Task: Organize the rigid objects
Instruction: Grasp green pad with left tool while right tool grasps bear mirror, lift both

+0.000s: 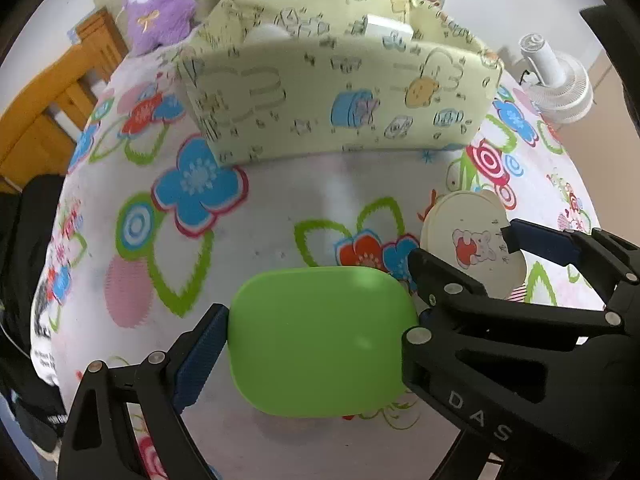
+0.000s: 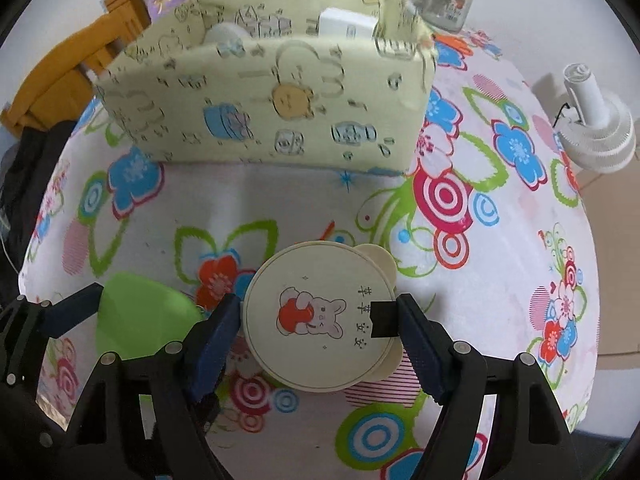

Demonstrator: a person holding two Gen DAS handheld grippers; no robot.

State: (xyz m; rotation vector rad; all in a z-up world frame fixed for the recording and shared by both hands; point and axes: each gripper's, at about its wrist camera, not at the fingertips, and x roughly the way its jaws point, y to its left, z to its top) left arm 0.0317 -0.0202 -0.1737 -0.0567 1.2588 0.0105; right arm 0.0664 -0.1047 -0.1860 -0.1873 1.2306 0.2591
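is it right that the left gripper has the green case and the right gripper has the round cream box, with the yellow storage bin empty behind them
Not quite: the yellow storage bin isn't empty; the right wrist view shows white items inside. The left gripper does clamp the green case, and the right gripper the round cream box.

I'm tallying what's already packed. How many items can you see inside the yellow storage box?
2. A round white item sits toward the left side of the yellow storage box, and a white rectangular item toward the right. The front wall hides the box's bottom, so more may be out of sight.
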